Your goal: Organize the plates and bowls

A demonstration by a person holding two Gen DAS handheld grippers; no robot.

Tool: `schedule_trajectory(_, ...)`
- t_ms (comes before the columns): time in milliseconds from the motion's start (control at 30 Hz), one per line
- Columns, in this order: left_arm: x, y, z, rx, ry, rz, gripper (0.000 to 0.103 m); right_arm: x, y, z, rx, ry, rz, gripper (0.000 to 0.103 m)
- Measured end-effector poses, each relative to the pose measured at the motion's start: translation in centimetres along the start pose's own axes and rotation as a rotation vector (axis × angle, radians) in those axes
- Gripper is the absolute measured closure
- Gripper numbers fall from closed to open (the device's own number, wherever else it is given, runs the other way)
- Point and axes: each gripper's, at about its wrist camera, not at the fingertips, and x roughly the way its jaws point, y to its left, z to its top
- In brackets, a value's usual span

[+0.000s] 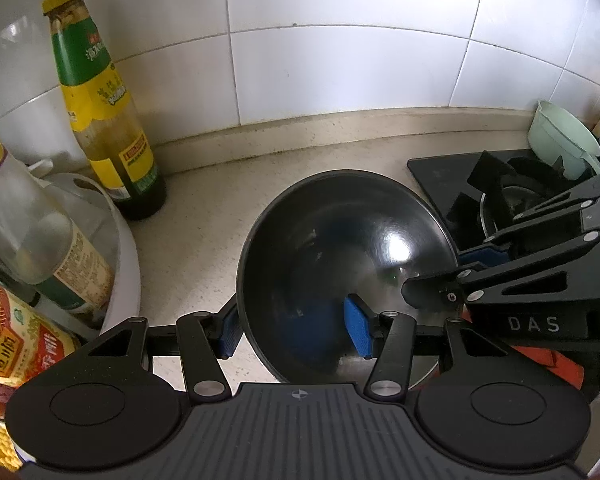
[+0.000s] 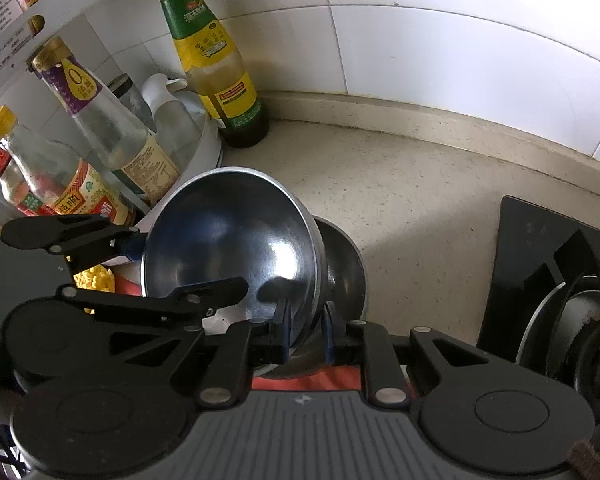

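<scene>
Both grippers hold one steel bowl (image 1: 340,248), tilted above the surface (image 1: 204,216) beside a second bowl (image 2: 346,264). The left gripper (image 1: 296,330) jaws straddle its near rim; the right gripper (image 2: 306,330) jaws pinch the rim shut. Judged step: nesting or stacking. Next, level it and lower it squarely. Bowl dark, shiny, empty.

Glossy metal bowl (image 2: 236,236), speckled stone counter (image 2: 412,200) — matt, shiny tiles (image 1: 340,40)
</scene>
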Motion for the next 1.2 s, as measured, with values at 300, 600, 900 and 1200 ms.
schedule_trajectory(300, -0.1, -0.3, 0.0, 0.045, -0.037, 0.039, 0.044, 0.1, 1.0, 0.2, -0.064, -0.016, -0.052, 0.087)
schedule_trajectory(600, 0.1, -0.3, -0.1, 0.064, -0.043, 0.046, 0.044, 0.3, 1.2, 0.3, -0.088, -0.007, -0.069, 0.087)
schedule_trajectory(900, 0.2, -0.5, -0.2, 0.085, -0.046, 0.048, 0.044, 0.5, 1.3, 0.4, -0.083, 0.001, -0.081, 0.087)
schedule_trajectory(1200, -0.3, -0.8, -0.3, 0.107, -0.086, 0.067, 0.028, 0.4, 1.5, 0.7, -0.088, -0.007, -0.107, 0.086)
